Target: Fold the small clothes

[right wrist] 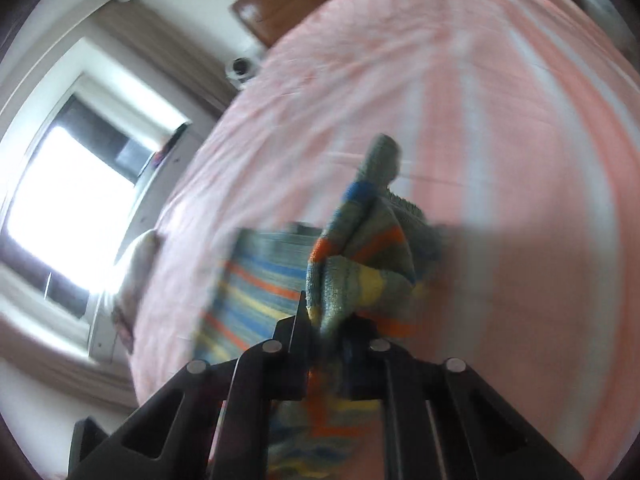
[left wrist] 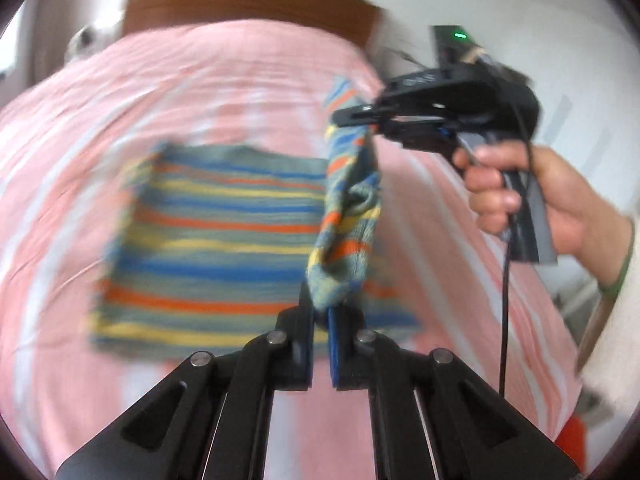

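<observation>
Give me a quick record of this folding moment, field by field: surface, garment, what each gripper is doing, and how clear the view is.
surface: pink striped bedsheet
garment: striped knit garment, main part flat on the sheet, right edge lifted
left gripper: shut on the lifted edge's near end
right gripper: shut on its far end
right hand: holds the right gripper's handle
background: wooden headboard
image quality: motion blur in both views
</observation>
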The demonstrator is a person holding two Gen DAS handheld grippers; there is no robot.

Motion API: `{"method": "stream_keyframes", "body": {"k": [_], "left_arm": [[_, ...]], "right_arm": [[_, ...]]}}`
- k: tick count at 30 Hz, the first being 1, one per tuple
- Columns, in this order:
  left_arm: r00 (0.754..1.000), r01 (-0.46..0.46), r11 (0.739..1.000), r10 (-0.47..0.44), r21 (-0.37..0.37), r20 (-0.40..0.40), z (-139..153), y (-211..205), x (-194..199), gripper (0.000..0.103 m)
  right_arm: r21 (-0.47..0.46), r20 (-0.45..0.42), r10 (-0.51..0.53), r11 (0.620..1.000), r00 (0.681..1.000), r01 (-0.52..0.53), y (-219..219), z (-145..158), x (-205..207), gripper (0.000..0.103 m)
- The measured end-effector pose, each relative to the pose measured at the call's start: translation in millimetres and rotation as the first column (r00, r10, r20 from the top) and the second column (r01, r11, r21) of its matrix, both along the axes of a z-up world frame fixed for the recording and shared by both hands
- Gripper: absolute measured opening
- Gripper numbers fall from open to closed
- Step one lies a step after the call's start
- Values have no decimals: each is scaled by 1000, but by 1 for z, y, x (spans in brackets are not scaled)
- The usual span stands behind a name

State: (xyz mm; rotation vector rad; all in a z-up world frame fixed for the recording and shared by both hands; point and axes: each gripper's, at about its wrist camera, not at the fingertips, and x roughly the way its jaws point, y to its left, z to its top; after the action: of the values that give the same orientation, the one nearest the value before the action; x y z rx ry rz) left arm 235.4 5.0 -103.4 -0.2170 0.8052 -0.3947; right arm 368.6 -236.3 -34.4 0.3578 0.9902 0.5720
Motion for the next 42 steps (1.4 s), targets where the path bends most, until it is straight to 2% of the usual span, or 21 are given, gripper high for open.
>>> {"method": "stream_keyframes", "body": {"k": [4, 6, 7, 8, 9, 10, 11, 13, 16, 19, 22, 23, 25, 26, 29, 31, 32, 33, 35, 37, 42], "left_arm": [[987, -142, 989, 144, 31, -74, -19, 55, 8, 5], [976, -185, 981, 191, 66, -107, -28, 71, 9, 15], [972, -199, 977, 207, 75, -115, -32, 77, 7, 24], [970, -205, 977, 211, 64, -118, -32, 86, 2, 30], [970, -207, 976, 214, 67, -114, -30, 88, -3, 37], [970, -209, 975, 217, 79, -108, -29, 90, -7, 52], [972, -206, 975, 214, 87, -96, -26, 92, -11, 62], [979, -184, 981, 188, 69, -74, -20, 95, -18, 68], [988, -144, 988, 146, 47, -56, -11, 85, -13, 85], [984, -164, 982, 170, 89, -59, -19, 80, 11, 86], [950, -238, 942, 276, 236, -145, -43, 84, 32, 78], [946, -234, 940, 279, 248, -165, -48, 87, 33, 78], [945, -232, 942, 277, 241, -172, -44, 91, 28, 78], [943, -240, 938, 286, 248, -171, -37, 94, 22, 79], [947, -260, 928, 298, 266, -116, -8, 100, -3, 90], [952, -259, 921, 294, 292, -82, 6, 100, -19, 95], [954, -257, 918, 291, 303, -72, 9, 100, -24, 96], [955, -256, 911, 289, 323, -59, 14, 100, -33, 96], [951, -271, 896, 306, 353, -47, 16, 103, -38, 97], [946, -283, 890, 320, 357, -47, 13, 108, -46, 98], [939, -249, 891, 317, 379, -130, -26, 104, -60, 98]], "right_arm": [[-47, 10, 89, 995, 996, -89, 100, -6, 27, 12], [-63, -1, 103, 993, 995, -103, 136, -21, 33, 17], [-39, -12, 111, 993, 994, -112, 153, -30, 35, 19], [-19, -15, 115, 993, 993, -115, 163, -34, 36, 26], [4, -13, 119, 993, 993, -119, 171, -38, 35, 36], [27, -5, 116, 993, 993, -116, 174, -39, 33, 37], [55, 11, 111, 992, 994, -112, 175, -36, 28, 37], [69, 47, 96, 993, 994, -100, 166, -25, 18, 38], [6, 89, 64, 998, 994, -64, 135, -2, -5, 39], [-109, 133, 127, 988, 983, -113, 114, 4, -50, 39], [-162, 123, 191, 972, 974, -170, 94, -19, -103, 39], [-165, 102, 199, 970, 975, -181, 89, -31, -115, 39], [-213, 3, 196, 958, 981, -191, 82, -67, -133, 39], [-242, -7, 183, 953, 983, -179, 81, -76, -140, 39], [-263, 86, 130, 959, 988, -103, 70, -62, -170, 39], [-260, 149, 84, 965, 985, -43, 60, -48, -193, 56], [-274, 169, 67, 962, 983, -18, 57, -44, -201, 80], [-312, 187, 35, 950, 982, 26, 52, -43, -213, 96], [-349, 193, -2, 934, 981, 71, 43, -45, -227, 97], [-376, 156, -61, 919, 986, 117, 30, -51, -241, 97], [-435, 140, -201, 867, 970, 242, 9, -71, -270, 98]]}}
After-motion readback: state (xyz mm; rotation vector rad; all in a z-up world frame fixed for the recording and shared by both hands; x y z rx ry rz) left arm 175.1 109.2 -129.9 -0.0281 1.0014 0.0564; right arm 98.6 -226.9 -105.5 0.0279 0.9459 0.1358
